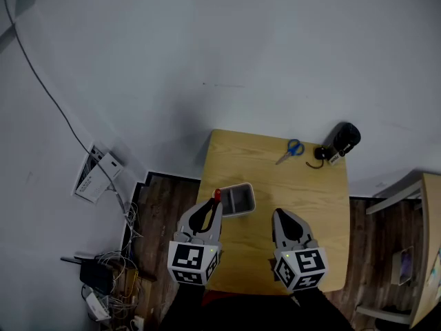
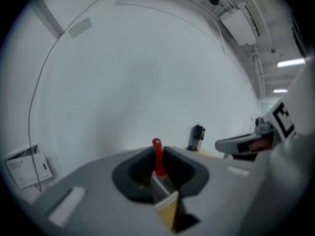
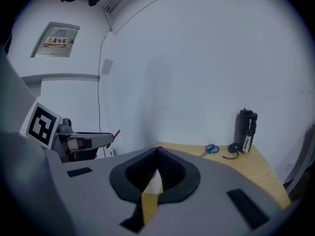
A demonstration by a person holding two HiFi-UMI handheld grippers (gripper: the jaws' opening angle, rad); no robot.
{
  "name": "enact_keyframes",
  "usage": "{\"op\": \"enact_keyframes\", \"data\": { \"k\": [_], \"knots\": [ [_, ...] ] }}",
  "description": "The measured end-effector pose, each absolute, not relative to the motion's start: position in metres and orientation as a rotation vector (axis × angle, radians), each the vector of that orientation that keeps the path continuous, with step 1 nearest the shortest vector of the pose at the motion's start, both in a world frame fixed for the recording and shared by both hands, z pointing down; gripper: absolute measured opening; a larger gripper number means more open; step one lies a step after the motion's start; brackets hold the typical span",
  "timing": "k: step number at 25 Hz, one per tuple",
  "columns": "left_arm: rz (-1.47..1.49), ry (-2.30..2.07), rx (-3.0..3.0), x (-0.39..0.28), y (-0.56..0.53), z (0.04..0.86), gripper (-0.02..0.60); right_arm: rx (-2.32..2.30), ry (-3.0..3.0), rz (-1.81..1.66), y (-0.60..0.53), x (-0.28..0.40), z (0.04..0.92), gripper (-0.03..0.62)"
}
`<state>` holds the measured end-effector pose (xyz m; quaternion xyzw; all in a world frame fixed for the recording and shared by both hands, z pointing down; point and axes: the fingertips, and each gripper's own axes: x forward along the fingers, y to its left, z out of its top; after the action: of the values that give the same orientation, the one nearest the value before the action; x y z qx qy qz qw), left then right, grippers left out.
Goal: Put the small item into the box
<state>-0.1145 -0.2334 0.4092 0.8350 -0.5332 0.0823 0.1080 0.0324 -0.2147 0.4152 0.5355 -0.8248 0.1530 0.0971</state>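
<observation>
Below me, the wooden table (image 1: 310, 205) carries an open grey box (image 1: 238, 198) near its left edge. My left gripper (image 1: 212, 209) has its jaws clamped on the small item (image 2: 157, 157), a thin red stick with a rounded tip that pokes out past the jaws, just beside the box's left rim. My right gripper (image 3: 157, 156) is closed and empty.
</observation>
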Motion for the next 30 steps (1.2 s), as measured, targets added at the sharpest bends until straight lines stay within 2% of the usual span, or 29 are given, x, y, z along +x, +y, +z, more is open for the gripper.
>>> {"op": "enact_keyframes", "data": {
  "k": [16, 30],
  "knots": [
    [0.351, -1.328, 2.533, -0.075, -0.267, 0.446, 0.049, 1.722, -2.31, 0.52, -0.226, 0.048, 0.435, 0.008],
    [0.477, -1.298, 2.437, -0.087, -0.267, 0.494, 0.051, 1.691, -2.272, 0.591, -0.237, 0.041, 0.46, 0.008]
  ]
}}
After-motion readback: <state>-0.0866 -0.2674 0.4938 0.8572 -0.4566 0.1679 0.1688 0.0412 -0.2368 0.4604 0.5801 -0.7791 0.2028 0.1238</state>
